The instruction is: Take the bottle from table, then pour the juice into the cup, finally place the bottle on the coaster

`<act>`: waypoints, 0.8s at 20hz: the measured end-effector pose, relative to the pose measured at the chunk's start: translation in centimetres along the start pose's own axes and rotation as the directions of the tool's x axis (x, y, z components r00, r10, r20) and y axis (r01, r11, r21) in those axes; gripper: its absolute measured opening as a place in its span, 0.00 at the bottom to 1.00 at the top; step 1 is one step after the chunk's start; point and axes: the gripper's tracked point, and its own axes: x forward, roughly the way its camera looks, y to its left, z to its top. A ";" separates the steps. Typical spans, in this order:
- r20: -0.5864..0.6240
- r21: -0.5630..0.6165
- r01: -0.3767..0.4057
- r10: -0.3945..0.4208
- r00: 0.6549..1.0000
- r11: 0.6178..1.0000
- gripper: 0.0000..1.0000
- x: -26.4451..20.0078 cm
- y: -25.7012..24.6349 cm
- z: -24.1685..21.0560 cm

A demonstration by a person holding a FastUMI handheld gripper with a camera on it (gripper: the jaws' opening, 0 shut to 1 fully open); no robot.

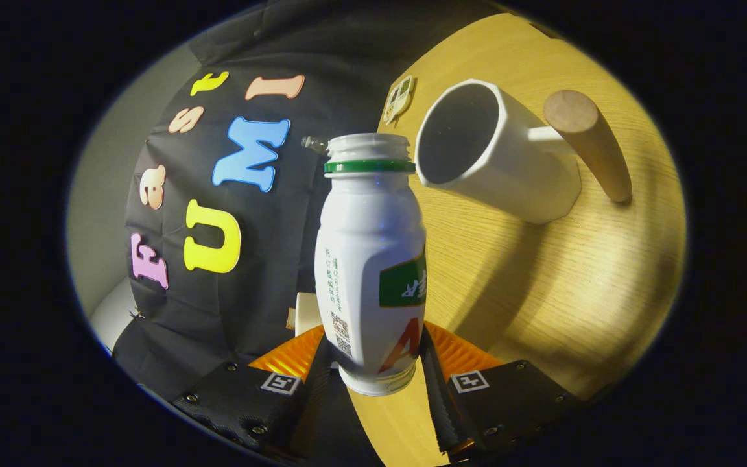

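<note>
Gripper (373, 379) carries screws, square markers and ribbed panels.

Warm yellowish light is falling across the wooden table (542, 272), and I am seeing it brightest near my gripper (373, 383), which is clamping the white bottle (370, 259). The white mug (497, 155) is casting a broad soft shadow toward me. The fisheye is bending everything at the rim, where brightness is fading. The bottle is showing mild glare; focus is staying fairly sharp.
</note>
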 end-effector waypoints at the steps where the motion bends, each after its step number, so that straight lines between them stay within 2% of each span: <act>1: 0.000 0.019 0.004 -0.004 1.000 1.000 0.69 0.0 -0.1 0.1; 16: -0.013 0.207 0.018 -0.015 1.000 0.978 0.69 0.1 1.4 1.1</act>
